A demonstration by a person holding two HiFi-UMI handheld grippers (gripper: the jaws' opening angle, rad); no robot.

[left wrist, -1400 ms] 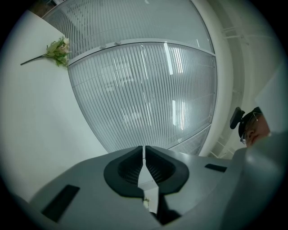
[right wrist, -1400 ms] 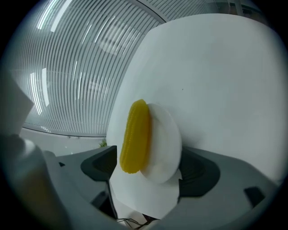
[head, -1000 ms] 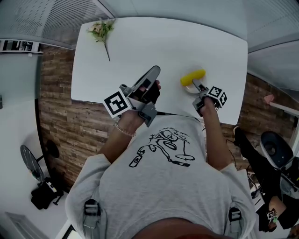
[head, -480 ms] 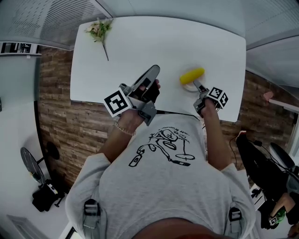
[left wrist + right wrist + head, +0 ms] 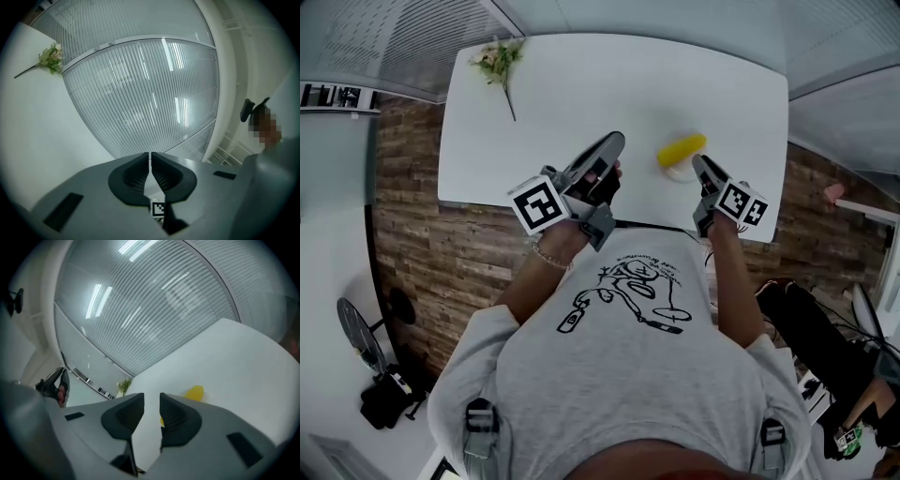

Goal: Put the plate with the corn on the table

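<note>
A white worktop (image 5: 581, 94) stands on a wood-plank floor (image 5: 412, 234), with ribbed blinds (image 5: 140, 93) beyond. A flower sprig (image 5: 499, 61) lies at its far left corner. The corn (image 5: 682, 149) rests on its plate (image 5: 678, 172) at the near right. Just beside it, the right hand-held gripper (image 5: 701, 164) is closing on nothing. The left hand-held gripper (image 5: 614, 142) is pressed together, empty.

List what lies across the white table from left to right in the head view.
Flower sprig → left hand-held gripper → corn → right hand-held gripper, its jaws closing with nothing between them.
</note>
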